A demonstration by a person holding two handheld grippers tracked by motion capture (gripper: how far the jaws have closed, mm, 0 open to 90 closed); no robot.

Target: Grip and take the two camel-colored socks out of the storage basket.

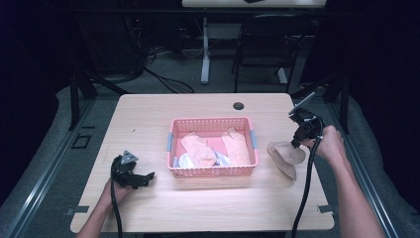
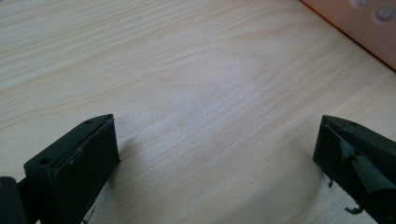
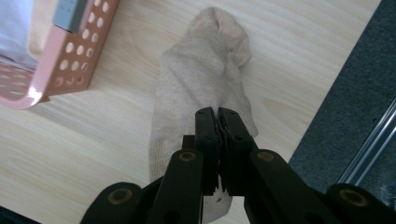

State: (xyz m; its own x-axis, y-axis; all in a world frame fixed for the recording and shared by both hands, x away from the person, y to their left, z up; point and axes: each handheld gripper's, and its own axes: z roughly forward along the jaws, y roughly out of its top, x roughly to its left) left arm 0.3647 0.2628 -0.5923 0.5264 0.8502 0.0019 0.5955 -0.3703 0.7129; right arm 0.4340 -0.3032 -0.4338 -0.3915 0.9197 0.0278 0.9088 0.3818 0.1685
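A beige sock [image 1: 286, 155] [image 3: 201, 70] lies stretched on the wooden table [image 1: 148, 114] just right of the pink basket [image 1: 213, 171]. My right gripper [image 1: 297, 143] [image 3: 217, 112] is low over the sock's near end. Its jaws are pressed together with a pinch of the fabric between the tips. The basket [image 3: 70, 56] holds several pink and pale socks [image 1: 236, 146]. My left gripper [image 1: 148, 176] [image 2: 215, 154] rests on the table left of the basket, its jaws wide apart over bare wood with nothing between them.
The table's right edge [image 3: 327, 88] runs close beside the sock, with dark floor and a metal rail beyond. A round cable hole [image 1: 238, 105] sits at the table's back. A corner of the basket [image 2: 359, 28] lies ahead of the left gripper.
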